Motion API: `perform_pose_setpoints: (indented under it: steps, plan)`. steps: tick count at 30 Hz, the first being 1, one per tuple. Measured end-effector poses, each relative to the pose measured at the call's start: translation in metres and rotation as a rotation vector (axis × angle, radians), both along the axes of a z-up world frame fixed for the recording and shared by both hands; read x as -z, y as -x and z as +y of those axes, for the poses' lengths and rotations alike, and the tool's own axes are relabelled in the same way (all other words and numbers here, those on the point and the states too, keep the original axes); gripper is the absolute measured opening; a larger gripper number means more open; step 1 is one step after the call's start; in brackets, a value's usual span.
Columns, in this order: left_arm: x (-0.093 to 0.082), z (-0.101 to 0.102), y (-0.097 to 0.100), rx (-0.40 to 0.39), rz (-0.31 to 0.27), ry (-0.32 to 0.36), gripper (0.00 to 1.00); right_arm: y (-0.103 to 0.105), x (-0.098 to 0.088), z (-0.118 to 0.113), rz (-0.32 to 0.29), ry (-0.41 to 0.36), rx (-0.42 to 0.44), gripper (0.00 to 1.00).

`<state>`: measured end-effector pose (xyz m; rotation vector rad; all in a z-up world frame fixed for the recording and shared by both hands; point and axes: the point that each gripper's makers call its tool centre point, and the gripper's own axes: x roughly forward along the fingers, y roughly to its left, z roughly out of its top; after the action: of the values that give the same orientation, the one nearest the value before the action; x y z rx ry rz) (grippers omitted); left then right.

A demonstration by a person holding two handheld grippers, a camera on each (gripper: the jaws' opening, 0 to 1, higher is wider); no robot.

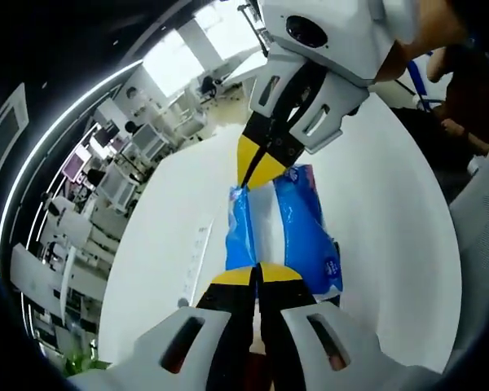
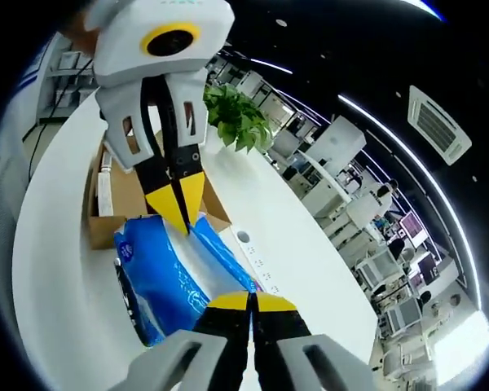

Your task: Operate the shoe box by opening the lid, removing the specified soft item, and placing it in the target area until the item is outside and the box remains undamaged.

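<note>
— While both claws meet over the white desk (image 1: 171,236), what do we log for the soft item?

— We log a blue and white soft pack (image 1: 287,232) held between them, above the desk. In the left gripper view our left claw (image 1: 257,274) rises from the bottom, its yellow tips pressed together on the near end of the pack. The right claw (image 1: 259,167) comes in from the top, tips likewise closed on the far end.

— And from the other side?

— In the right gripper view we see the same pack (image 2: 167,281), the right claw (image 2: 251,303) pinched shut on its near edge and the left claw (image 2: 179,199) clamped on the far edge. Behind the pack we note the brown cardboard shoe box (image 2: 118,199) lying on the desk (image 2: 301,269), open at the top, something white inside along one wall; the pack is outside the box, just in front of it.

— Surroundings?

— A green potted plant (image 2: 238,118) beyond the box, and rows of office desks (image 2: 367,220) farther back.
</note>
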<state>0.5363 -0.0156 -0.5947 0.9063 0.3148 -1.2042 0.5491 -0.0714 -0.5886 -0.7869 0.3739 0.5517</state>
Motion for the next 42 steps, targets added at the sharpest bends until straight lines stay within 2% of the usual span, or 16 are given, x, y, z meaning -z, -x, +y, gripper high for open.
perform_pose_setpoints:
  steps: [8,16,32,42]
  plan:
    - [0.005,-0.023,0.002,0.023,0.01,0.008,0.0,0.008,0.002,-0.02,-0.03,0.04,0.007,0.0]
    - [0.017,-0.045,0.005,0.048,0.032,0.011,0.0,0.011,0.013,-0.04,-0.027,0.069,0.025,0.0]
    - [0.04,-0.077,0.002,0.08,0.075,0.018,0.0,0.01,0.035,-0.072,-0.021,0.063,0.091,0.0]
    - [0.059,-0.094,0.007,0.129,0.093,-0.008,0.0,0.016,0.06,-0.093,0.008,0.02,0.134,0.0]
